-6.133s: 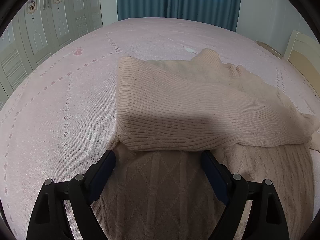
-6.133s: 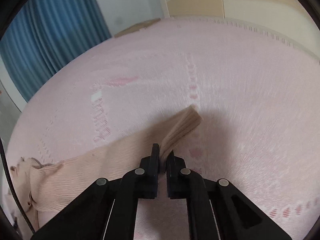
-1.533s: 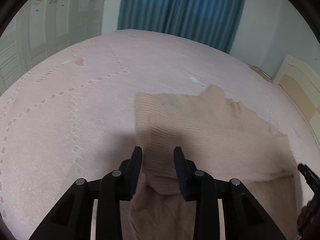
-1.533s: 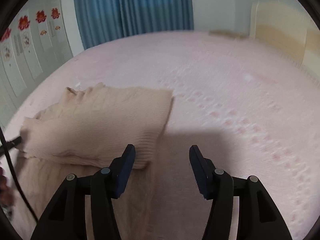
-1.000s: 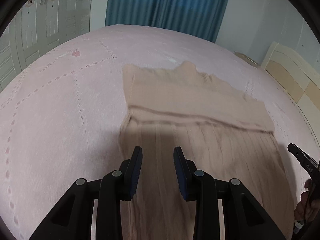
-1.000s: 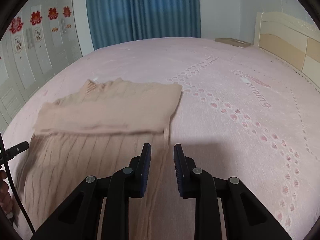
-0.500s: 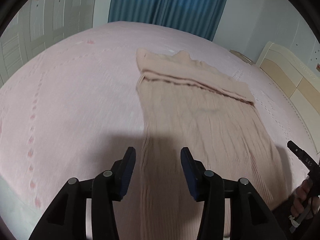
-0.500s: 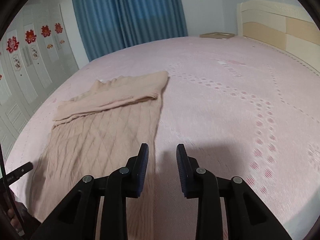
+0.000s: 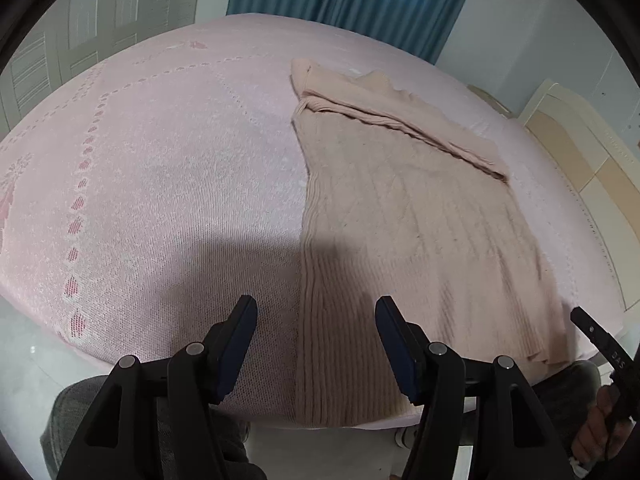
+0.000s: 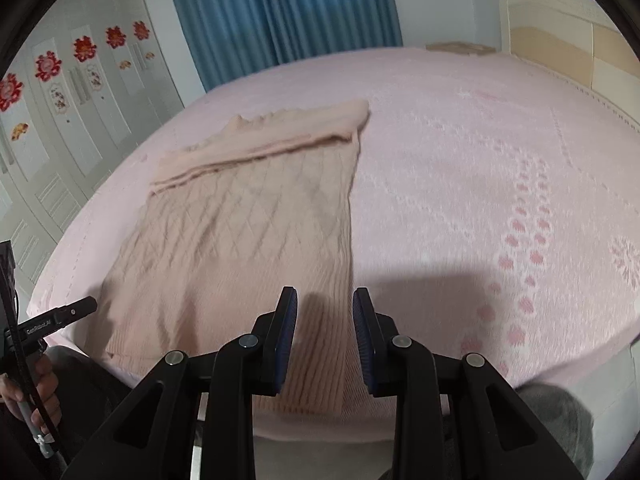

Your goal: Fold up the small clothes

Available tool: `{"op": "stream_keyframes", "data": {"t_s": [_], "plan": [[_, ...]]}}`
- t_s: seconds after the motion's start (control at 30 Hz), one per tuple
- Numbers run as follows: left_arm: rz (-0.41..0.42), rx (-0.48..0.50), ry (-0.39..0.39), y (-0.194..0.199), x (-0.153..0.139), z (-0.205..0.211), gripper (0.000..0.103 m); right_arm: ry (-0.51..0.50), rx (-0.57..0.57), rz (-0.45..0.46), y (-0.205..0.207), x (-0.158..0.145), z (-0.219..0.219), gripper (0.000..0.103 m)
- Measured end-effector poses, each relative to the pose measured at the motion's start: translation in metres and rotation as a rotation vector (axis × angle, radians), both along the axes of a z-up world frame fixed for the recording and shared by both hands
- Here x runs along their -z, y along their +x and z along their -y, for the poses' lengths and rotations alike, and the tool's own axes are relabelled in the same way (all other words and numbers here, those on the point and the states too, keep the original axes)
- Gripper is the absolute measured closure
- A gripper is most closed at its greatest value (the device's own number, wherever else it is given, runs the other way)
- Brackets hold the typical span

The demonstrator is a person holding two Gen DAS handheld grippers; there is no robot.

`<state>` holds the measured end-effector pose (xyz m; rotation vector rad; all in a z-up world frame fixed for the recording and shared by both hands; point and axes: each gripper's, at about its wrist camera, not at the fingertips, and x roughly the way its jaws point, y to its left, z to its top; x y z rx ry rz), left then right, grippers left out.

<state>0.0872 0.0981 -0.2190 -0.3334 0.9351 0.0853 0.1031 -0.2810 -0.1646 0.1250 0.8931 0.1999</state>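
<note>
bed [image 9: 160, 152]: pink cover | sweater [image 9: 420, 216]: flat along the near edge, sleeves folded across the far end, hem nearest | left gripper [image 9: 316, 342]: jaws wide apart, empty, over left hem corner | right gripper [image 10: 324, 330]: jaws apart, empty, over right hem corner | step: reaching for hem | next: pinch both corners, carry hem far.

Both wrist views above bed's near edge, facing headward, sharing beige sweater [image 9: 408, 216] [image 10: 248, 232]
</note>
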Motion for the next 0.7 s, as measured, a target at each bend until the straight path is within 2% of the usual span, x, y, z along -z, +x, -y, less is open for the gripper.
{"op": "stream_keyframes", "data": {"t_s": [0.13, 0.2, 0.3, 0.43, 0.7], "plan": [[0.006, 0.003, -0.001, -0.001, 0.001, -0.002, 0.045, 0.016, 0.014, -0.025, 0.004, 0.005, 0.003, 0.075], [0.002, -0.011, -0.012, -0.001, 0.002, -0.005, 0.064, 0.016, 0.019, -0.056, 0.008, 0.012, 0.002, 0.075], [-0.004, -0.019, -0.041, 0.001, 0.004, -0.01, 0.075, 0.006, 0.013, -0.083, 0.013, 0.019, -0.004, 0.077], [0.0, 0.02, -0.1, 0.004, 0.006, -0.011, 0.077, -0.016, -0.013, -0.092, 0.018, 0.024, -0.012, 0.077], [-0.011, 0.052, -0.078, 0.01, 0.007, -0.002, 0.077, 0.011, -0.022, -0.103, 0.022, 0.025, -0.014, 0.075]]}}
